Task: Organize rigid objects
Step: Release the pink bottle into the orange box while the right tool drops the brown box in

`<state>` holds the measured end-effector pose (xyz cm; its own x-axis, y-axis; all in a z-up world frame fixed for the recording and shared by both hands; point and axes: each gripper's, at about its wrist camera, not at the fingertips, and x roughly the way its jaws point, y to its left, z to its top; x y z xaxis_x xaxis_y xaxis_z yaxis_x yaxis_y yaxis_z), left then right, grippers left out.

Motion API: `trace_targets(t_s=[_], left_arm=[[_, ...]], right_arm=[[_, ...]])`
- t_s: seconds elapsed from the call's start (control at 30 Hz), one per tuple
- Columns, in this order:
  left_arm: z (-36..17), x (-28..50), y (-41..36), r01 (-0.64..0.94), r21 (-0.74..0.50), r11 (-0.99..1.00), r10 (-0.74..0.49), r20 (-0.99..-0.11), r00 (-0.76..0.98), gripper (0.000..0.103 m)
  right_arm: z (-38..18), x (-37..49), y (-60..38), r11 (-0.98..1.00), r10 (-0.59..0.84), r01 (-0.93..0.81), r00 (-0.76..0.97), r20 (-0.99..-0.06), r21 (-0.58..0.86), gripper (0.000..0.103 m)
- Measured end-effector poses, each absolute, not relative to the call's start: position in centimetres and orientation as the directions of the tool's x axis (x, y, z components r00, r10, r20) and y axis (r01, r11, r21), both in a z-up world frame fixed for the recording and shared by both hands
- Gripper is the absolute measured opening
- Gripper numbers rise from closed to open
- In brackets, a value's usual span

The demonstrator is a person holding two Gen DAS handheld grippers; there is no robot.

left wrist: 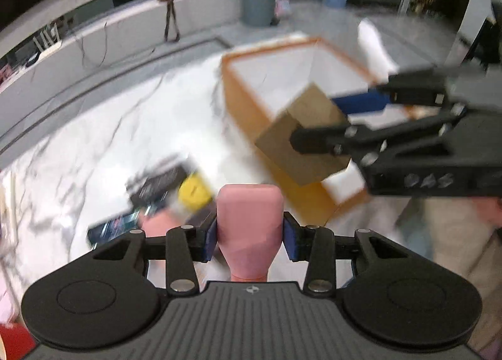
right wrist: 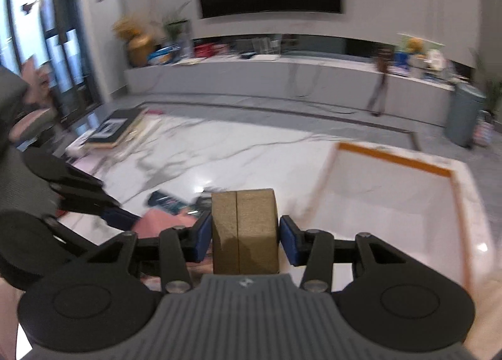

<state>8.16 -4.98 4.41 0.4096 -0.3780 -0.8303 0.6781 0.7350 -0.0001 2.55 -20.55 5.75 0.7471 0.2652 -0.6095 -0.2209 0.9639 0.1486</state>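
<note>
So far we see nothing in the orange-rimmed white bin [left wrist: 241, 102]: the left claw [left wrist: 250, 236] is clamped on a smooth pink bottle [left wrist: 248, 228] and the right claw [right wrist: 244, 237] on a matte brown cardboard box [right wrist: 244, 231], both aloft near the bin. Several boxes and a yellow item [left wrist: 194, 192] remain on the glossy marble floor [left wrist: 109, 140].

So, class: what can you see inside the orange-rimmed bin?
The bin shows only bare white walls and floor in the right wrist view. In the left wrist view, the brown box held by the right gripper covers its near corner.
</note>
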Motion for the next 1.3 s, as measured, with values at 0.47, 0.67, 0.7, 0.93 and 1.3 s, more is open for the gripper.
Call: trace_targets(t_s=[0.47, 0.67, 0.7, 0.93, 1.3], left_arm=[[0.9, 14.0, -17.2, 0.652, -0.158, 0.741, -0.418, -0.869, 0.264, 0.047], [-1.6, 14.0, -17.3, 0.649, -0.126, 0.751, -0.341, -0.915, 0.217, 0.047], [-2.0, 13.8, -17.5, 0.653, -0.112, 0.749, -0.325, -0.921, 0.215, 0.047], [-2.7, 13.9, -18.3, 0.668, -0.074, 0.740, -0.270, -0.943, 0.195, 0.047], [-3.2, 12.2, -19.6, 0.733, 0.054, 0.678, -0.215, -0.939, 0.268, 0.047]], right_arm=[[0.2, 4.3, -32.3, 0.958, 0.127, 0.116, 0.648, -0.751, 0.262, 0.046], [-3.3, 5.9, -33.4, 0.929, 0.190, 0.154, 0.581, -0.791, 0.337, 0.046], [-3.7, 6.1, -33.4, 0.924, 0.199, 0.160, 0.572, -0.796, 0.346, 0.046], [-5.3, 6.8, -33.7, 0.902, 0.220, 0.211, 0.525, -0.822, 0.376, 0.046], [-5.3, 6.8, -33.8, 0.891, 0.244, 0.209, 0.528, -0.813, 0.403, 0.046]])
